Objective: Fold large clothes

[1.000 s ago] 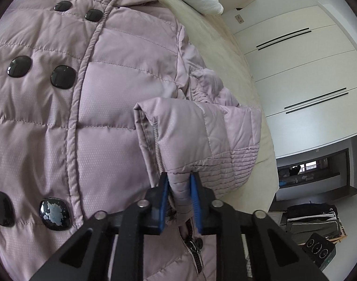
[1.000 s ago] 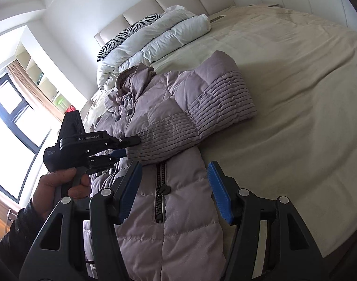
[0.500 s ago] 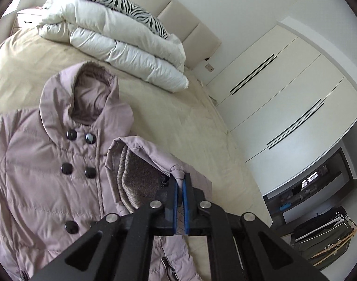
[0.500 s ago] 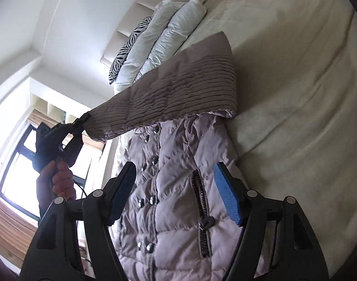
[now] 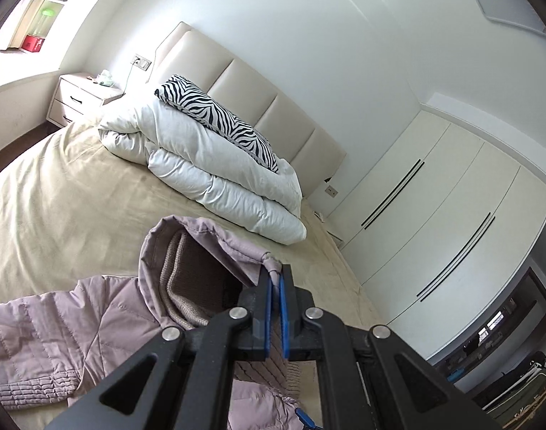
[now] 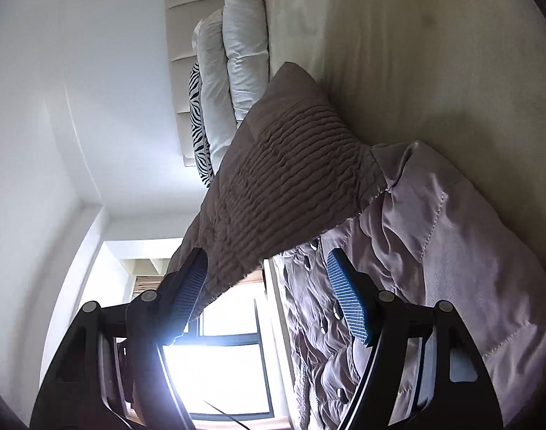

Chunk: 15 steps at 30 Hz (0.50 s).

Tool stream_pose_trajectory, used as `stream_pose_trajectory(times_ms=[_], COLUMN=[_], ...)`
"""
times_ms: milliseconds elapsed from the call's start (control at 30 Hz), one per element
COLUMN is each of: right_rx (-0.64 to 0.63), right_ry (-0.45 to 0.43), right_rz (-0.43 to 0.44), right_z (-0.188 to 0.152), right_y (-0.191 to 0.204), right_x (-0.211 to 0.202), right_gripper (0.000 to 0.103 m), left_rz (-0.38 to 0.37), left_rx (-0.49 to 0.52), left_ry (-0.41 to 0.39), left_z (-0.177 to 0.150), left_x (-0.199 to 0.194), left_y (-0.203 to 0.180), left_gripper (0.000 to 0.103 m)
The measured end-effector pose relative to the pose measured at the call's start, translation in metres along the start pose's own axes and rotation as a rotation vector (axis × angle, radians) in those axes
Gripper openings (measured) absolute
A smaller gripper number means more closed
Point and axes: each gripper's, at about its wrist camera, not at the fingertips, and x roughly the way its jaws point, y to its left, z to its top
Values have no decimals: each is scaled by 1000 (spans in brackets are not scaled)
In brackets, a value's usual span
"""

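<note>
I have lifted the quilted coat's sleeve cuff (image 5: 269,263) off the bed (image 5: 76,193), my left gripper (image 5: 274,283) clamped on it; the right gripper (image 6: 269,286), now wider, gapes around the cuff, ready to fold it inward.

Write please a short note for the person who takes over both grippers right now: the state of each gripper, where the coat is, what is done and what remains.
Left gripper: shut on the sleeve cuff, lifted above the coat.
Right gripper: open, holding nothing; the raised sleeve hangs just ahead of its jaws, nearer the left pad.
Coat: front up on the beige bed, buttons visible; folded duvet at the headboard.
Done: one sleeve picked up.
Left: lay this sleeve across the front, probably the same for the other sleeve, then fold the body.
</note>
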Motion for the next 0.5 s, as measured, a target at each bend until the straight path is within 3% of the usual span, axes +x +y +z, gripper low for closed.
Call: stream_pose_trajectory(times_ms=[233,500], right_rx=[28,-8], right_ry=[54,-39], right_rz=[-83,-162], right_z=[-8,6], right_y=[-18,-8], right_x=[63,92], right_gripper=[69,69], left_rz=[3,-48], left_rx=[-59,-88], left_ry=[34,20], left_z=[-5,3], left_x=[7,-6], left_y=[38,32], left_gripper=[5,5])
